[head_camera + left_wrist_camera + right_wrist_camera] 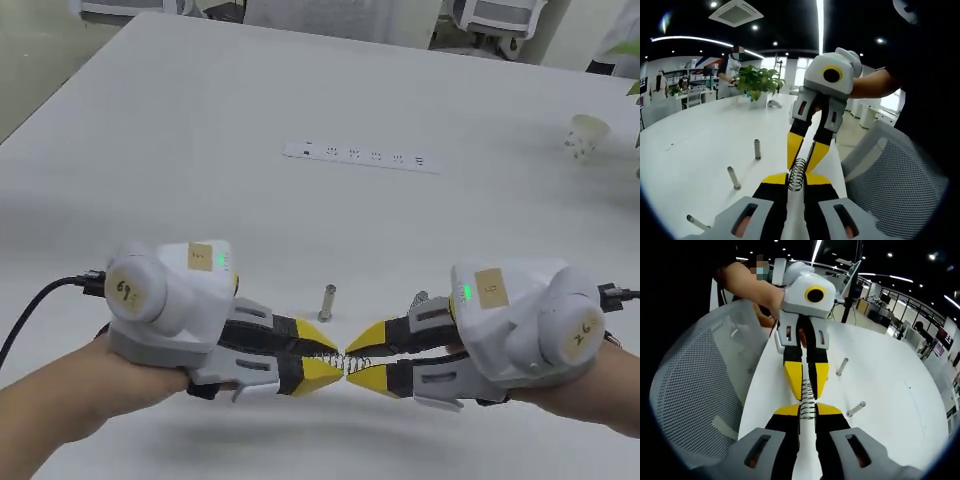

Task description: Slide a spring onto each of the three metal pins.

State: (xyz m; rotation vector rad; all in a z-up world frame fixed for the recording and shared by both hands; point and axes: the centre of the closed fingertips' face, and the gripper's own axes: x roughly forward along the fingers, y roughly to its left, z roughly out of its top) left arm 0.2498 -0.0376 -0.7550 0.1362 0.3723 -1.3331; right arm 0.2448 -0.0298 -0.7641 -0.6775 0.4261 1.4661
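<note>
You had the left tongs and the right tongs tip to tip over the near edge of the bench, each pinched narrow on one end of a single spring. The far pin looked already sleeved with a coil. The upright pin stood bare, and the third pin lay flat. By my judgement one was done and two were left.

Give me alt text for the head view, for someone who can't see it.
The left gripper and right gripper meet tip to tip over a white table, both pinching one small spring between them. A metal pin stands upright just beyond, with a power strip farther back.
</note>
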